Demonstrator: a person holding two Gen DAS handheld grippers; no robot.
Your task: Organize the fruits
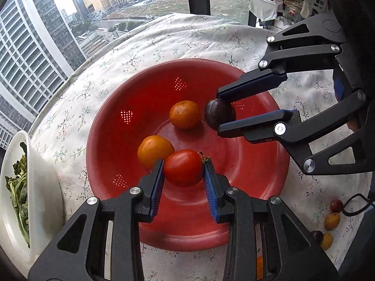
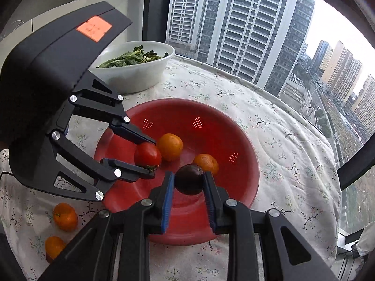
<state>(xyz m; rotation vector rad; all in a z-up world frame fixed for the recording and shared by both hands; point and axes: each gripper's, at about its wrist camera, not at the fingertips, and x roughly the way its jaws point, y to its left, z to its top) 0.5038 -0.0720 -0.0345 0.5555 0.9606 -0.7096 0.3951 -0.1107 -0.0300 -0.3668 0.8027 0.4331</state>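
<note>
**Both tools carry fruit over the red bowl**

An orange sticker (image 2: 94, 28) on the left tool's housing bears writing too small to read. The left tool (image 1: 183, 167), angled steeply down, is clamped on a tomato (image 1: 183, 167). The right tool (image 2: 189, 179) is clamped on a dark plum (image 2: 189, 179). Both hang over the red bowl (image 1: 257, 164), where two oranges (image 1: 184, 114) lie.

Two wrist fisheyes, both angled steeply down into one red bowl (image 1: 257, 164) from close above.

The left view looks along its own fingers (image 1: 156, 182) from the bowl's near rim toward the window, with the right gripper (image 1: 220, 114) entering from its right. The right view faces the same bowl (image 2: 246, 168) from the opposite side, the left gripper (image 2: 150, 159) entering from its left. Both share the bowl, its fruit, the flowered cloth (image 1: 187, 39) and the white bowl (image 2: 140, 79).
</note>
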